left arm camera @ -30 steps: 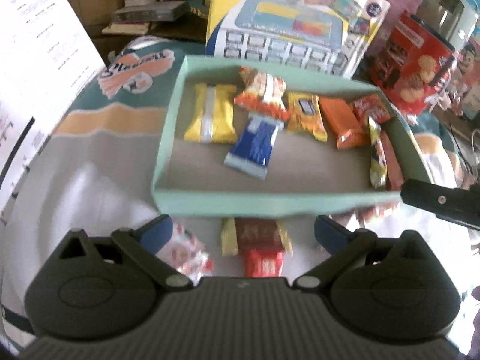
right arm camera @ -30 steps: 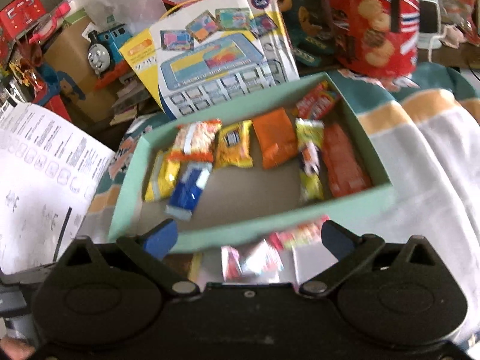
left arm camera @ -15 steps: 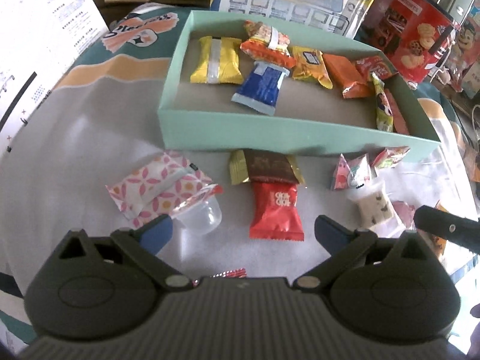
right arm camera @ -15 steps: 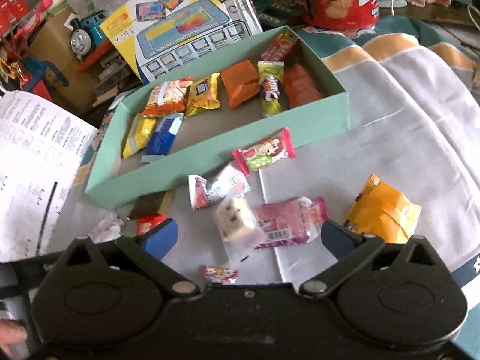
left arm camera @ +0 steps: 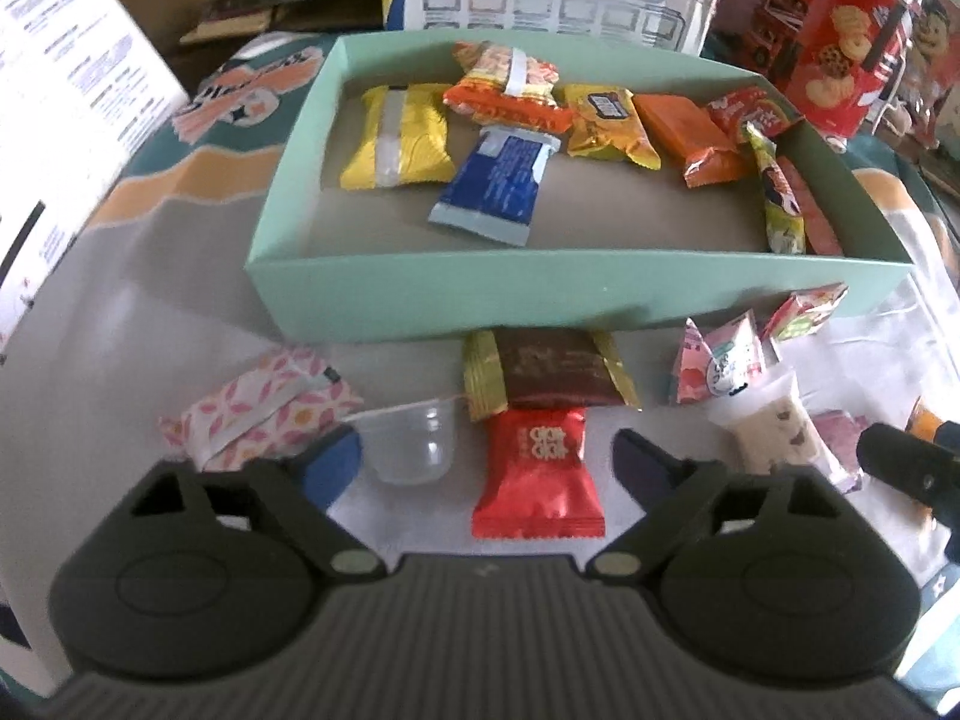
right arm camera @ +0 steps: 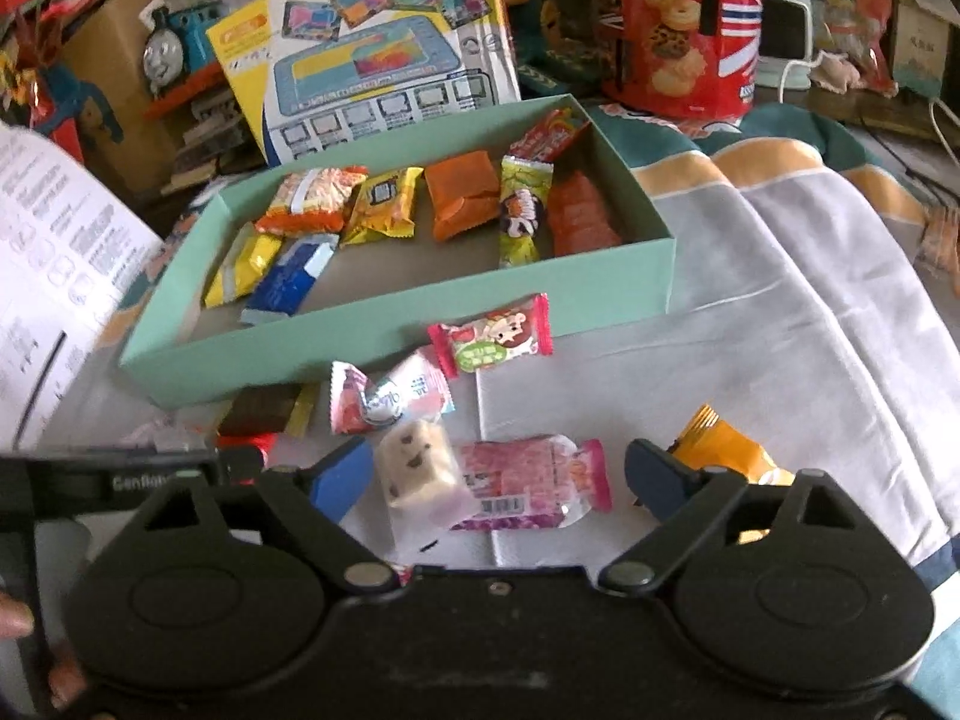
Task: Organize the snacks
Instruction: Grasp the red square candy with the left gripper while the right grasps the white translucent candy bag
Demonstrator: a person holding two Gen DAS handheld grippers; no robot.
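Observation:
A mint green box holds several snack packets. Loose snacks lie in front of it. My left gripper is open and empty, low over a red packet, with a brown and gold bar, a clear jelly cup and a pink patterned packet close by. My right gripper is open and empty, over a white nougat piece and a pink packet. An orange packet lies by its right finger.
The striped cloth has free room to the right of the box. A toy laptop carton, a red biscuit tin and toys stand behind it. A white printed sheet rises at the left.
Both grippers pulled back from over the box, then dropped closer to the loose snacks in front of it. Both stayed open.

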